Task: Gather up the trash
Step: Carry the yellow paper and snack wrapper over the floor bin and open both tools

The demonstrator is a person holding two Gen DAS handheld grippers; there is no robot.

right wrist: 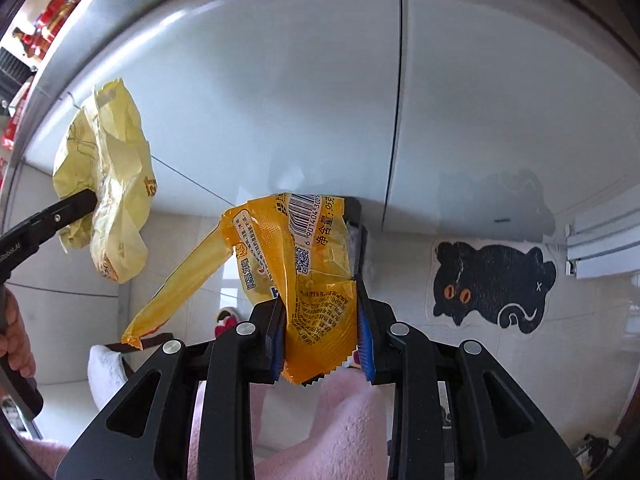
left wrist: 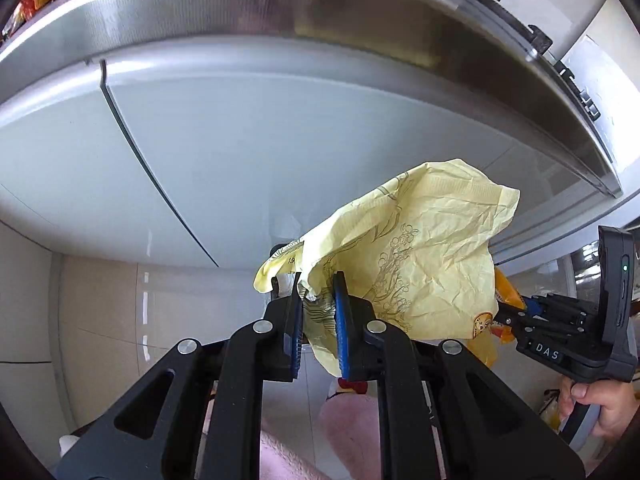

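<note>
Two trash items, both held aloft before the white cabinet doors (right wrist: 280,100): pale yellow crumpled wrapper (left wrist: 420,256), left tool (left wrist: 318,320) clamped on its bunched lower edge; orange snack packet (right wrist: 304,264), right tool (right wrist: 320,340) pinching its sealed end—apparently light, limp, slippery film, best gripped at gathered folds.

You faced glossy white cabinet doors (right wrist: 280,92); a black cat-shaped floor mat (right wrist: 494,286) lay on pale tiles (right wrist: 80,264).
</note>
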